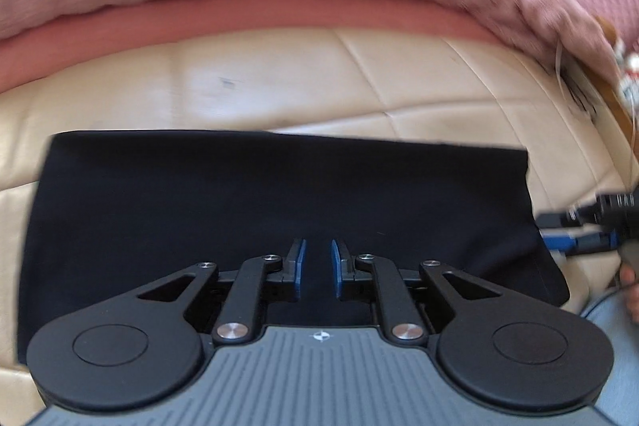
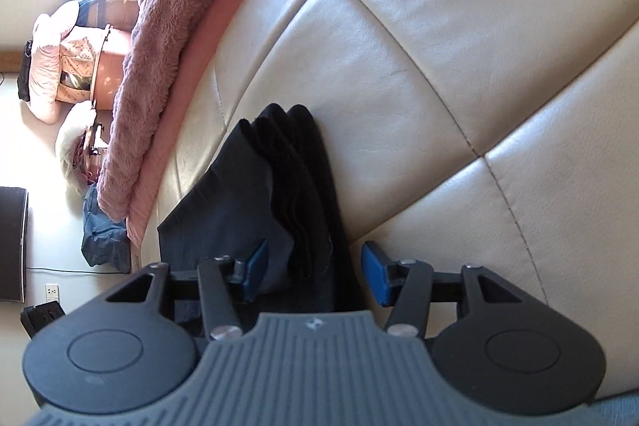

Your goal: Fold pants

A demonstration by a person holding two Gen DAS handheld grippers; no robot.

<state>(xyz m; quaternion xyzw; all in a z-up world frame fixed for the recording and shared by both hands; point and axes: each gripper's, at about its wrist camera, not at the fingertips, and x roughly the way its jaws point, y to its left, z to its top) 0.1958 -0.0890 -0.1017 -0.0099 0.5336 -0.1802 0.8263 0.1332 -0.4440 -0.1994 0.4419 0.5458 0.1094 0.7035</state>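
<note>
Final step: the pants (image 1: 279, 202) lie folded on the cushion (image 2: 439, 46). Left gripper (image 1: 318, 268) fingers narrow, empty; right gripper (image 2: 315, 272) fingers wide, straddling the stacked edge. Next: withdraw.

Right gripper (image 2: 317, 272) has its jaws spread wide, straddling the near end of the black pants (image 2: 287, 186); blue pads (image 2: 373, 272) sit either side of the cloth, contact unclear. Pants are folded into stacked layers on the cream quilted leather surface (image 2: 459, 46). Fuzzy pink blanket (image 2: 159, 38) runs along its far edge.
</note>
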